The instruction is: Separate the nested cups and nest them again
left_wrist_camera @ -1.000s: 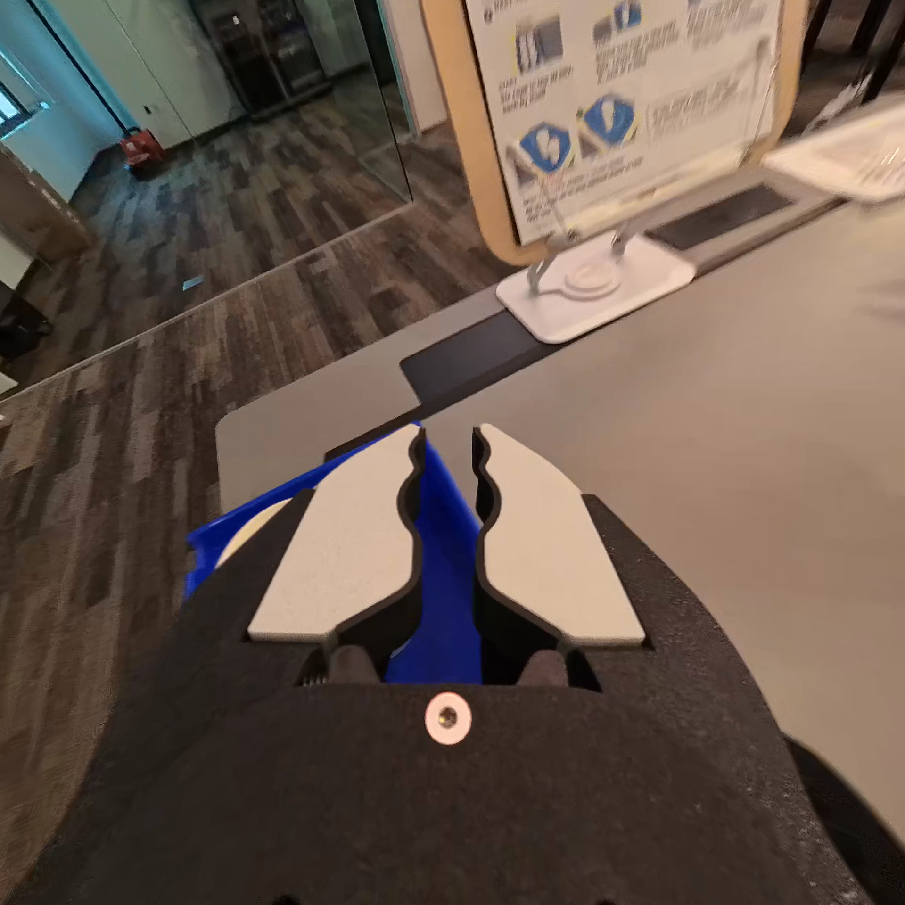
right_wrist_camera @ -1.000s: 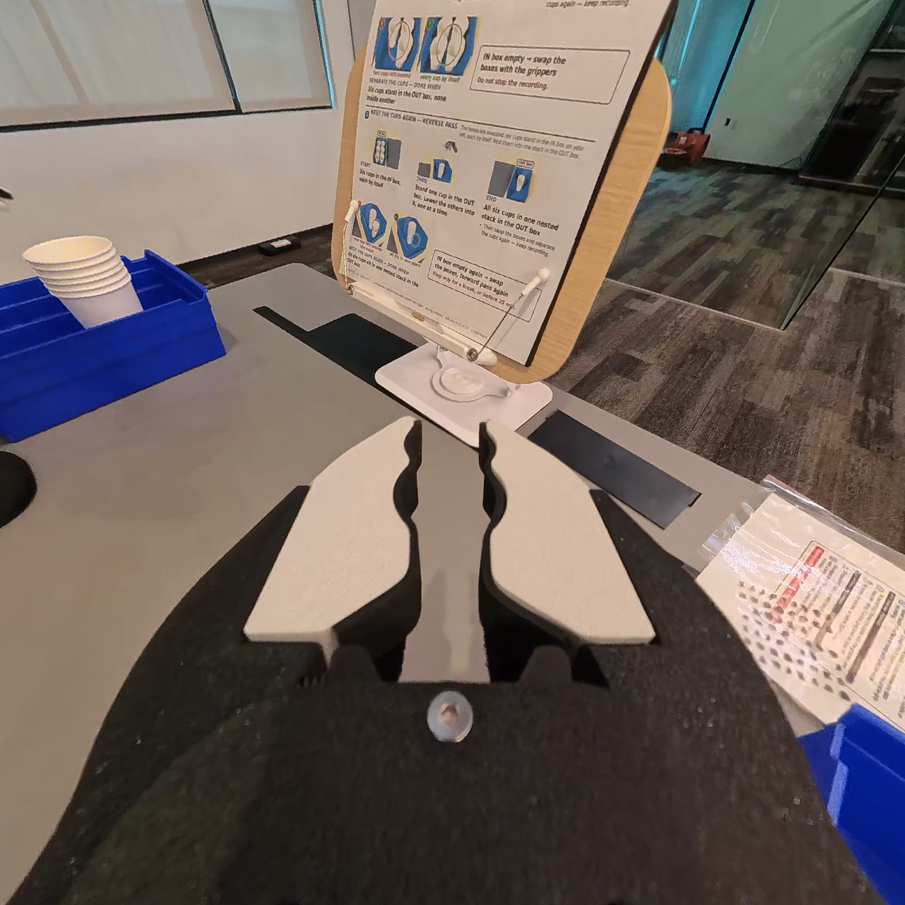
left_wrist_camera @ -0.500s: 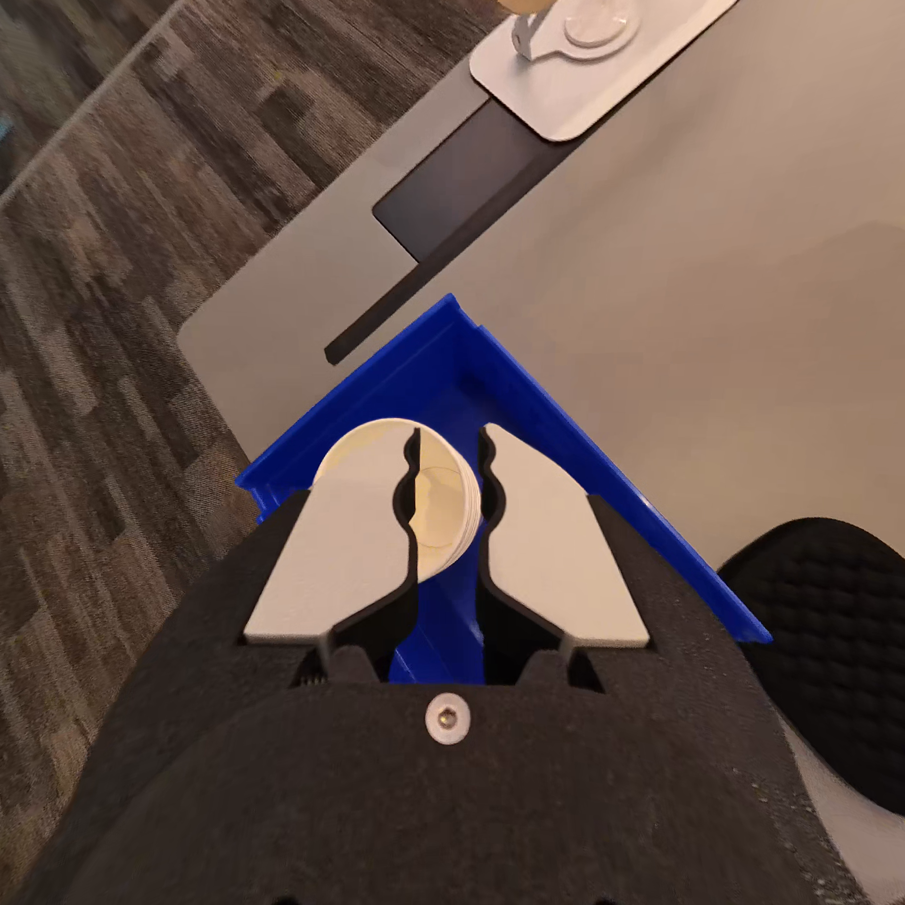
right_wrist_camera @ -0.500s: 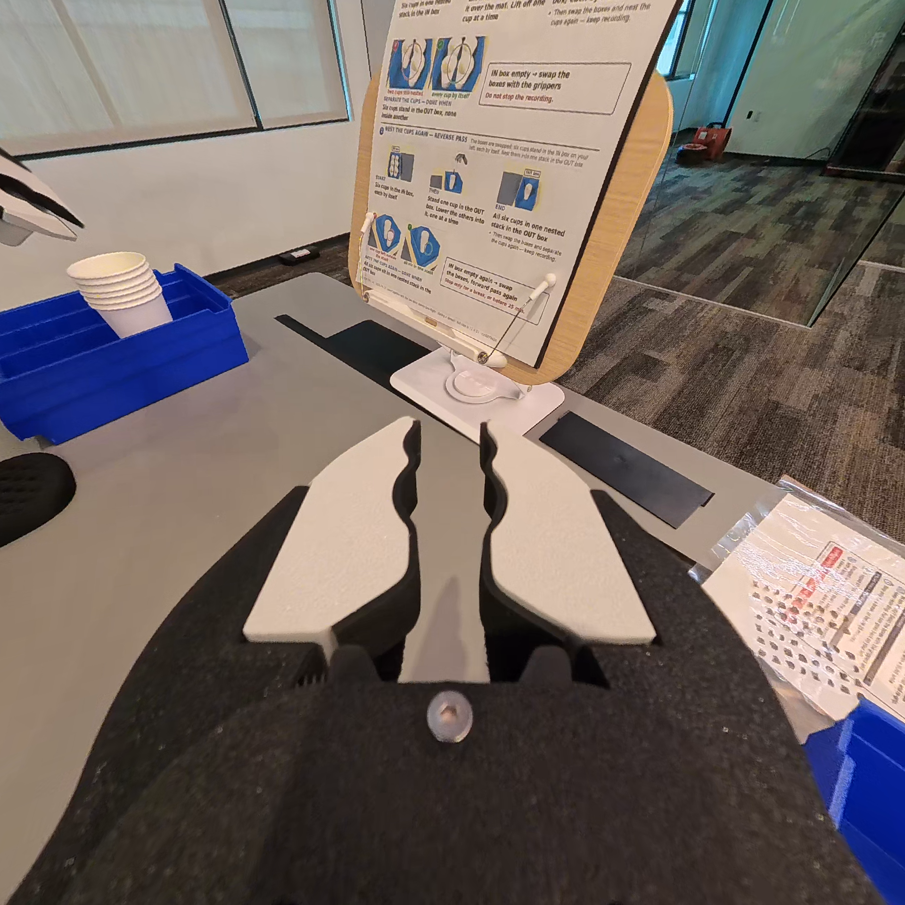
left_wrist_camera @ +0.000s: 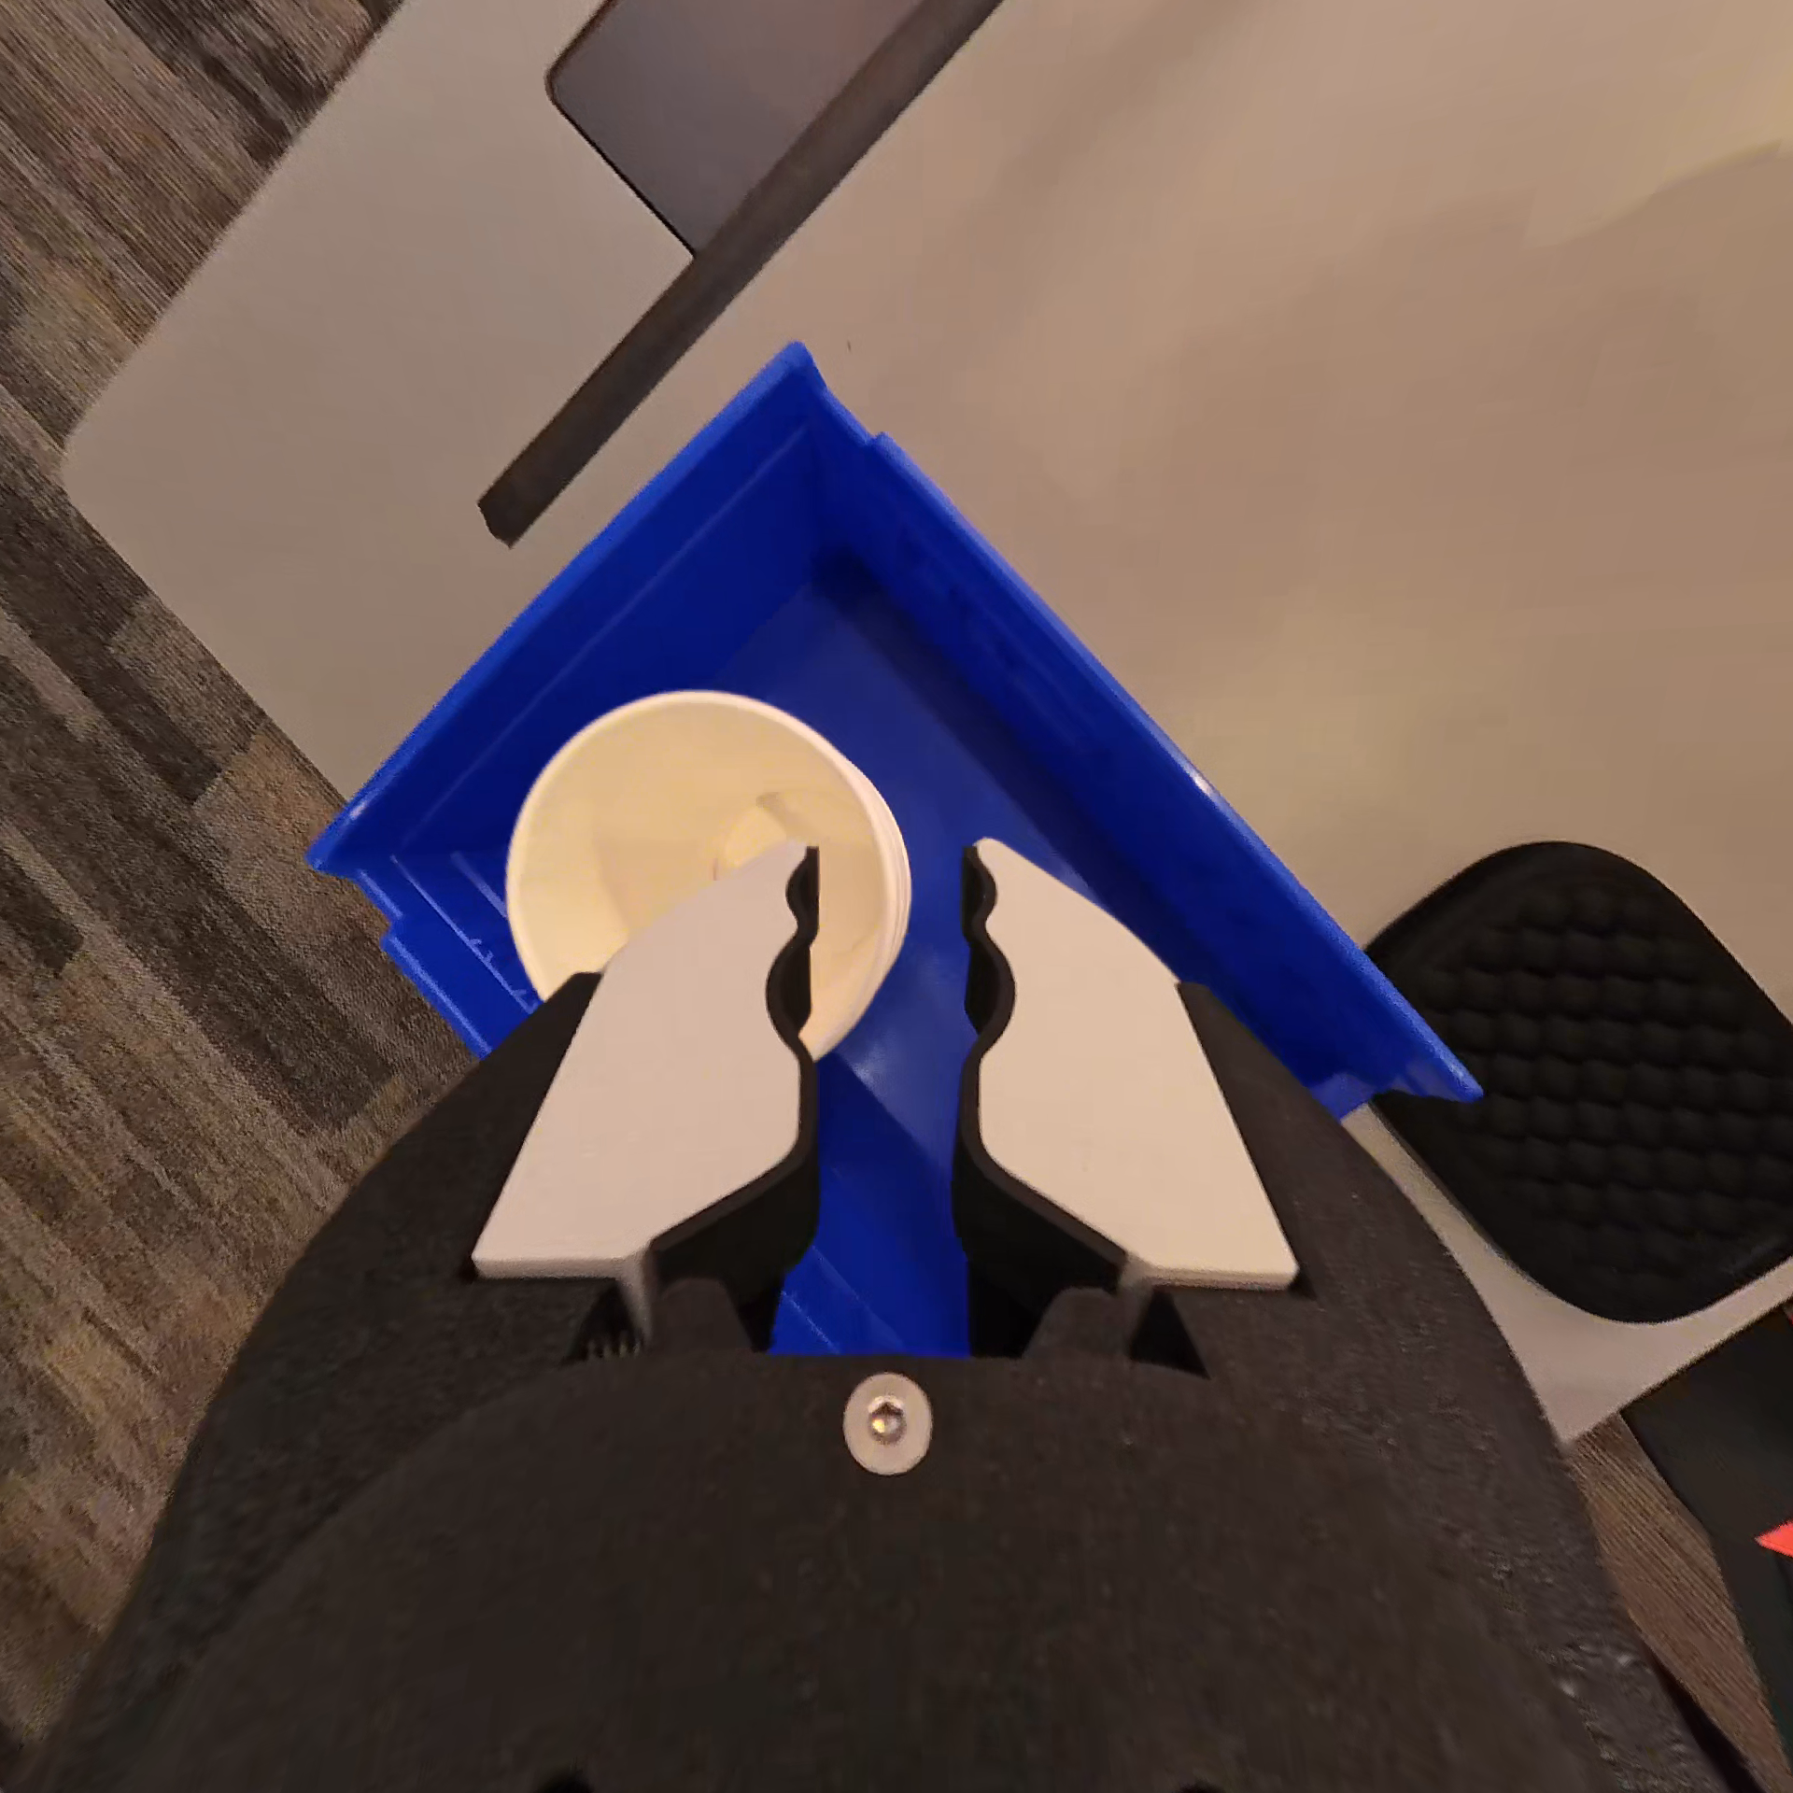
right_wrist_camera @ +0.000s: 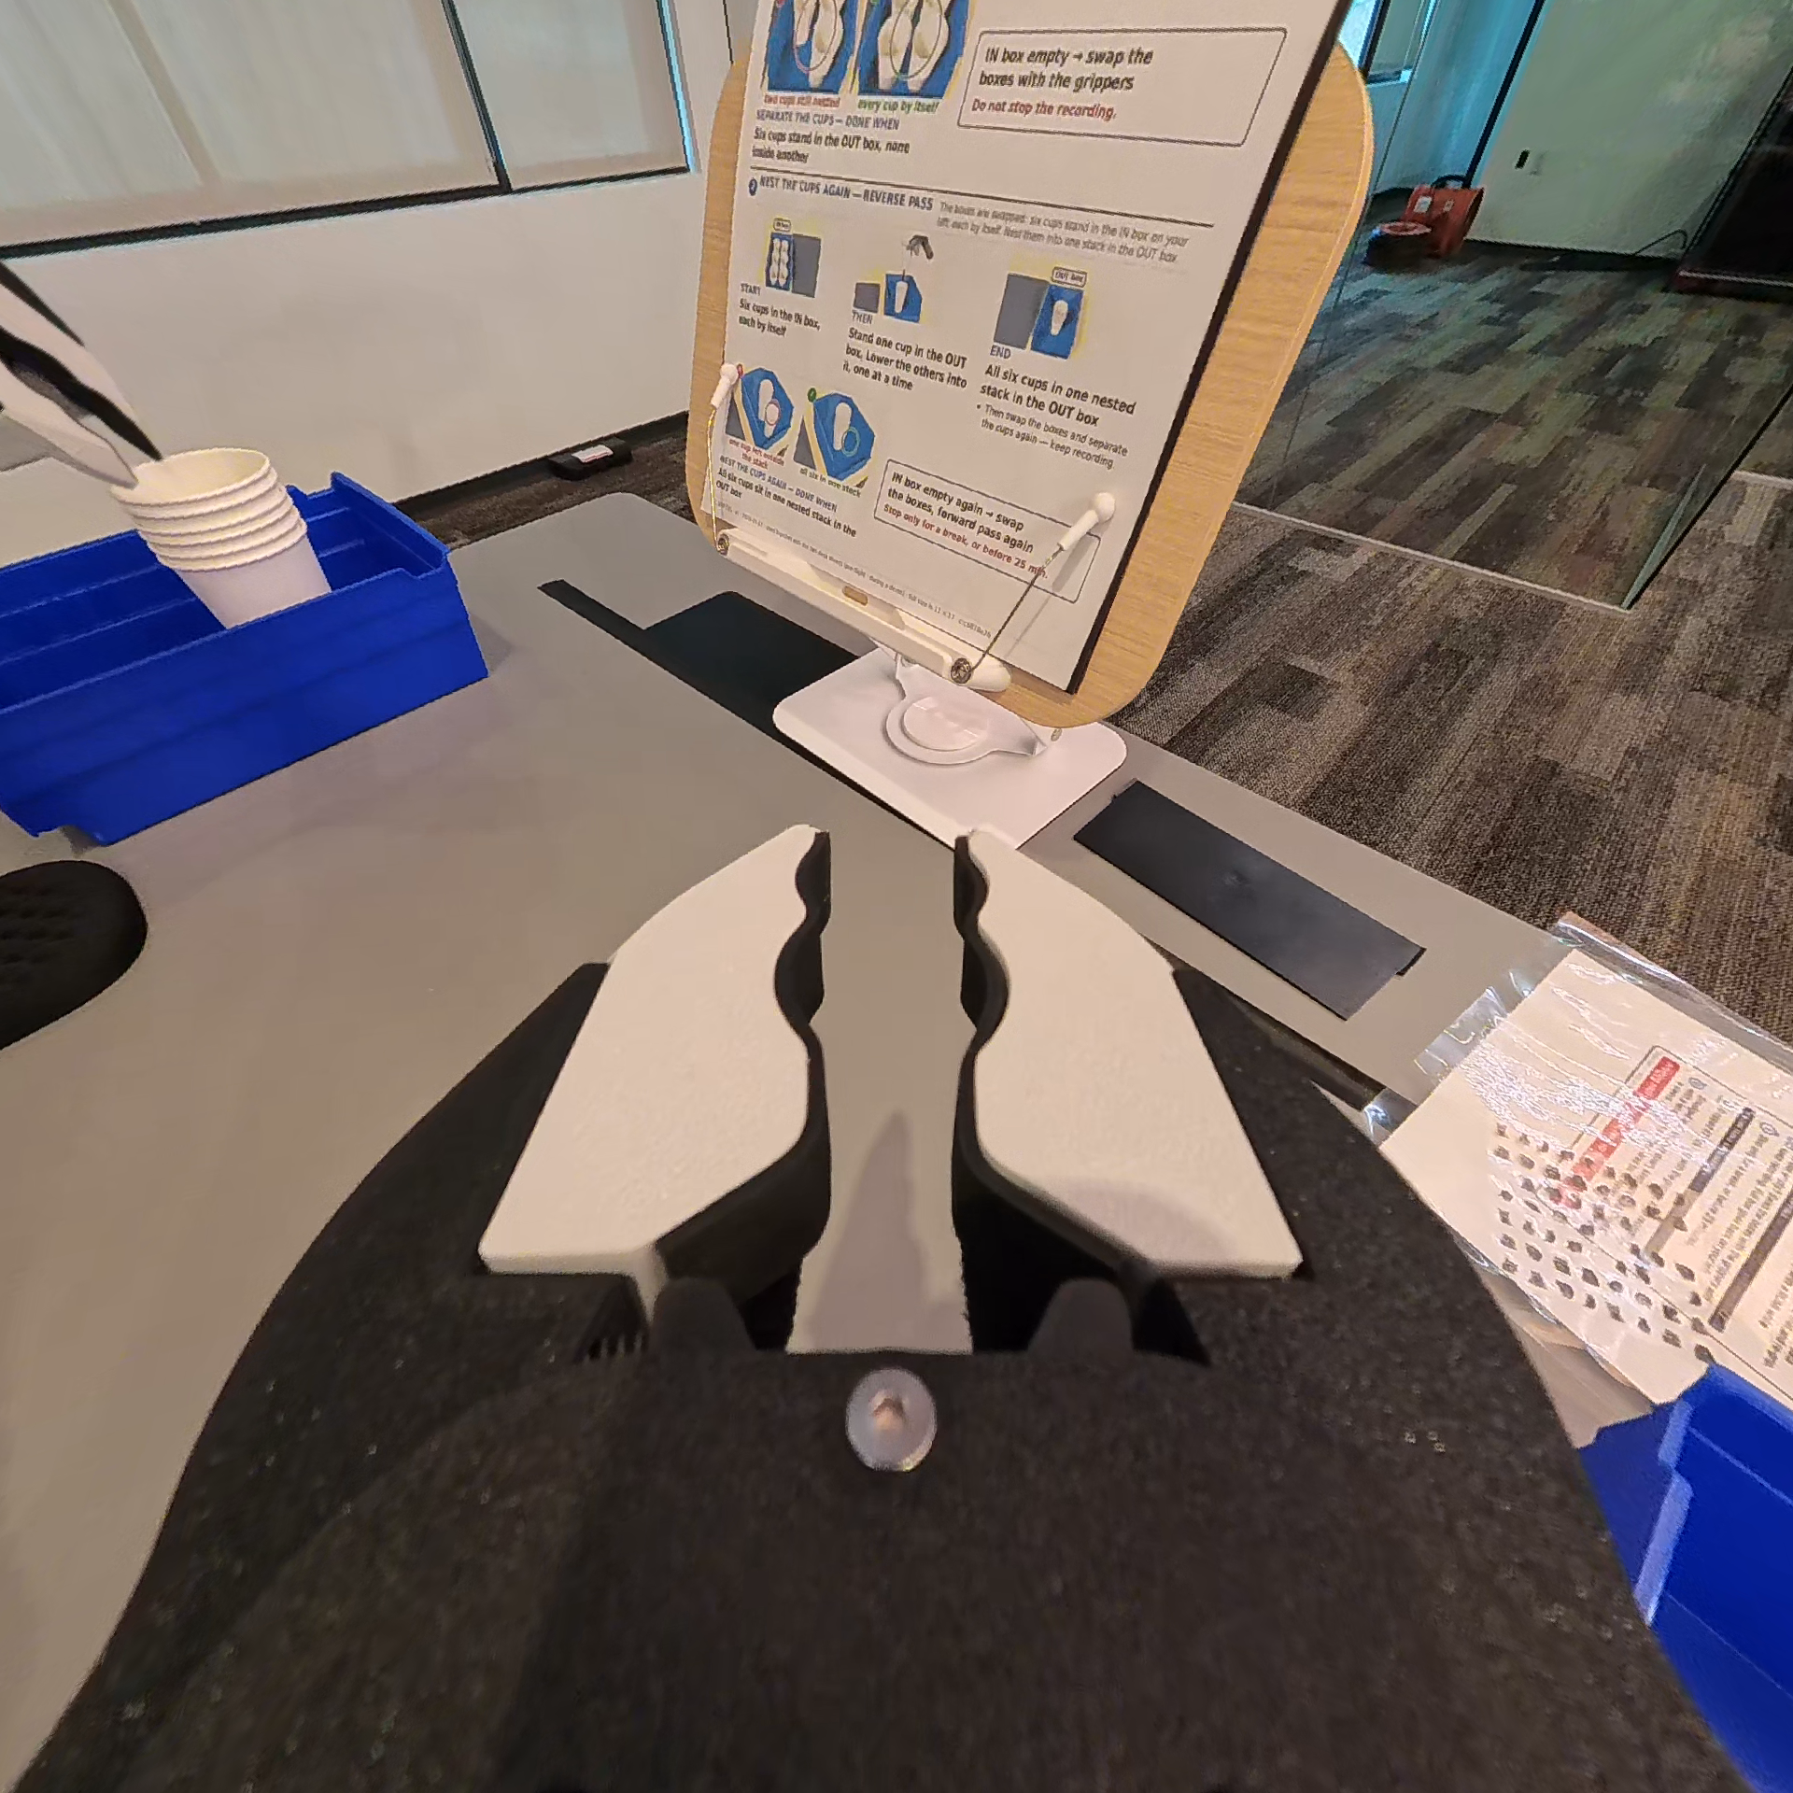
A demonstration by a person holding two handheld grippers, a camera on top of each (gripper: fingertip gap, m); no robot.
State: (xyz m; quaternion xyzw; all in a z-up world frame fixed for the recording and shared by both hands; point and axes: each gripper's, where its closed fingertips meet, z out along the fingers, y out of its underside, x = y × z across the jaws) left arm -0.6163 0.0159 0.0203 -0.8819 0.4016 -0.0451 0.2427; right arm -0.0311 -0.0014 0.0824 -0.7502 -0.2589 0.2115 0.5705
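Nested white paper cups [left_wrist_camera: 679, 834] stand in a glossy blue plastic bin [left_wrist_camera: 1067, 699] — above them, the left gripper [left_wrist_camera: 888, 854] gapes; right gripper [right_wrist_camera: 893, 844], well away, likewise parted.

Grey table [right_wrist_camera: 407, 873], patterned carpet floor [right_wrist_camera: 1455, 679], white wall [right_wrist_camera: 388, 340], frosted windows [right_wrist_camera: 291, 87]

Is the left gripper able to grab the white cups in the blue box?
Probably yes. The left gripper is open right above the stack of cups in the blue box, one finger over the rim, and nothing blocks it.
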